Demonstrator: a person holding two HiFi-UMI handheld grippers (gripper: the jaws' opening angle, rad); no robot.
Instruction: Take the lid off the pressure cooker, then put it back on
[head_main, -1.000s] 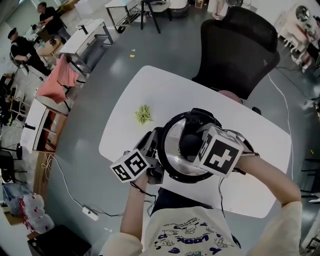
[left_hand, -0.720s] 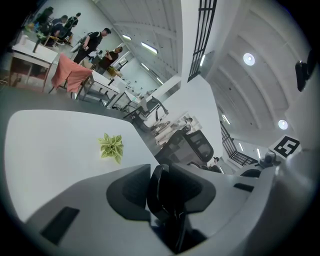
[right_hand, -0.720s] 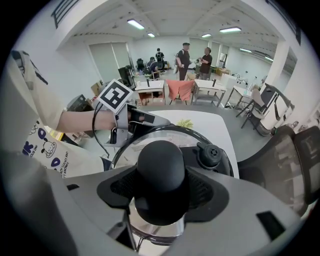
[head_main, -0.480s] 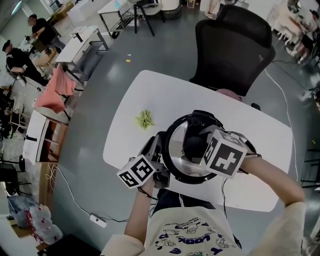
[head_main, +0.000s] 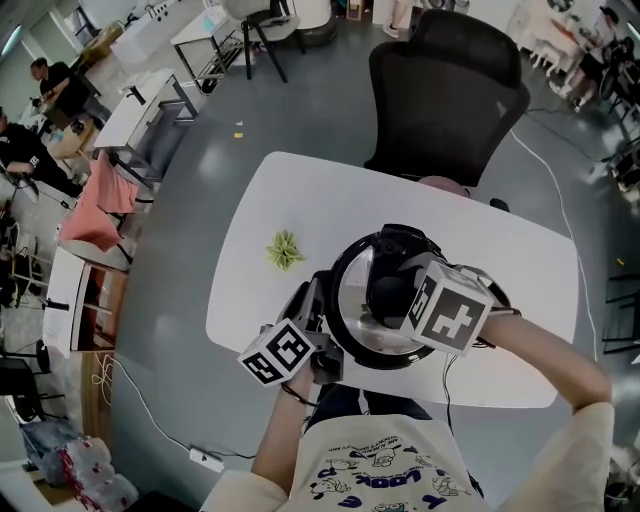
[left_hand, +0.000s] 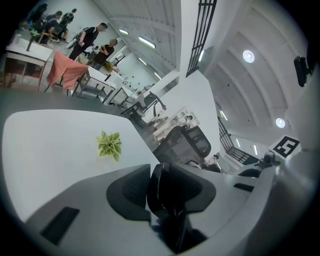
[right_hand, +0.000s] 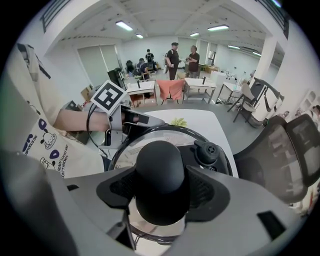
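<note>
Black lid knob (right_hand: 159, 167) sat directly under your right gripper (right_hand: 163, 192), jaws clamped wide around it. Left gripper (left_hand: 170, 200) pinched the side handle (left_hand: 159, 181), steadying the pressure cooker (head_main: 400, 358) at the white table's (head_main: 300, 215) near edge. Lid (head_main: 350, 305) still on.

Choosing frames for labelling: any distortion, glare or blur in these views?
Head view: sharp, evenly lit, mild wide-angle bowing. Left gripper view: strong fisheye, dark corners, handle close up looks soft. Right gripper view: fisheye too, reflections on the lid, knob sharp.

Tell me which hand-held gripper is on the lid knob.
The right hand-held gripper, closed on the round black lid knob; the left hand-held gripper holds the black side handle.
</note>
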